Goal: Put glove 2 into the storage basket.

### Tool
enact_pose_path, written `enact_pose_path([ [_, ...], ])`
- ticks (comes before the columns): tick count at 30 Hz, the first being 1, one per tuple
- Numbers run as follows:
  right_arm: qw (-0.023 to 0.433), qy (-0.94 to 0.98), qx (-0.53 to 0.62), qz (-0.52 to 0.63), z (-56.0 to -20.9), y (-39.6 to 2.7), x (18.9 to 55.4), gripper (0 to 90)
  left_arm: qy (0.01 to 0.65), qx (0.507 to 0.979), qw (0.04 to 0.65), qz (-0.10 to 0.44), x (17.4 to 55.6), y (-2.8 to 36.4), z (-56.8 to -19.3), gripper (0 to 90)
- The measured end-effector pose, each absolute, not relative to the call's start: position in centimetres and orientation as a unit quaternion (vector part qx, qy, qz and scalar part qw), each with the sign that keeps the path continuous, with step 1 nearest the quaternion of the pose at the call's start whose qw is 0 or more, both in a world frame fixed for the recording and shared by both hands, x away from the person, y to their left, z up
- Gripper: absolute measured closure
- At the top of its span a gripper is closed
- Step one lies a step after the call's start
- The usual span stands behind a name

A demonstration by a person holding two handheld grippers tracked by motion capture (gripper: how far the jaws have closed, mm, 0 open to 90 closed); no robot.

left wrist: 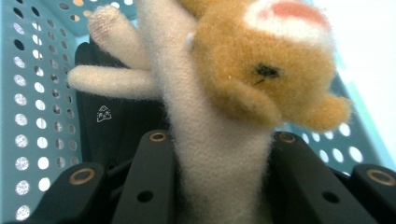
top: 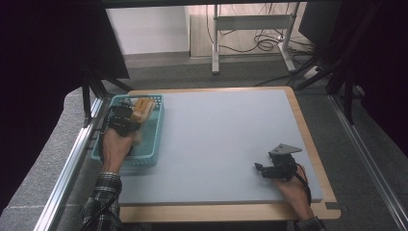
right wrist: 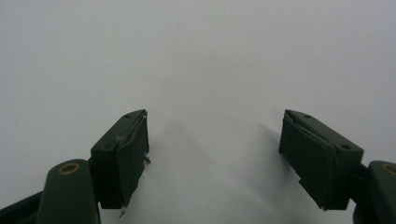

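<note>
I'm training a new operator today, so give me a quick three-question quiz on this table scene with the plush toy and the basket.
1. True or false: the left tongs are clamped on the plush toy.
2. What is the toy held over? A) the bare mat B) the teal basket C) the floor
3. Fill in: the right tongs stand ____ over the grey mat, nothing between them.

Key: 1 true; 2 B; 3 open.

Left black two-jaw gripper [top: 130, 117] clamped shut at worktop's left edge; right black two-jaw gripper [top: 263, 169] jaws apart, near front-right corner.
</note>
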State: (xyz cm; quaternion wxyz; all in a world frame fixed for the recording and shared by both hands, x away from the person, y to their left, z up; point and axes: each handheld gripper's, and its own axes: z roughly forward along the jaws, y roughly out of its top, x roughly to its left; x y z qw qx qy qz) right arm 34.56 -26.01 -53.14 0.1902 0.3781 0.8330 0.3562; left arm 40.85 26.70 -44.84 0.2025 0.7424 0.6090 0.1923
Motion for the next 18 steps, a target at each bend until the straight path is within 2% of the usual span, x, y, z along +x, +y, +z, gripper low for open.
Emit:
enact_pose_path([
  [18, 0.19, 0.833, 0.378, 0.356, -53.1, -26.0, 34.6, 23.3, 0.615, 0.755, 0.166, 0.159, 43.9, 25.5, -47.6, 71.1],
])
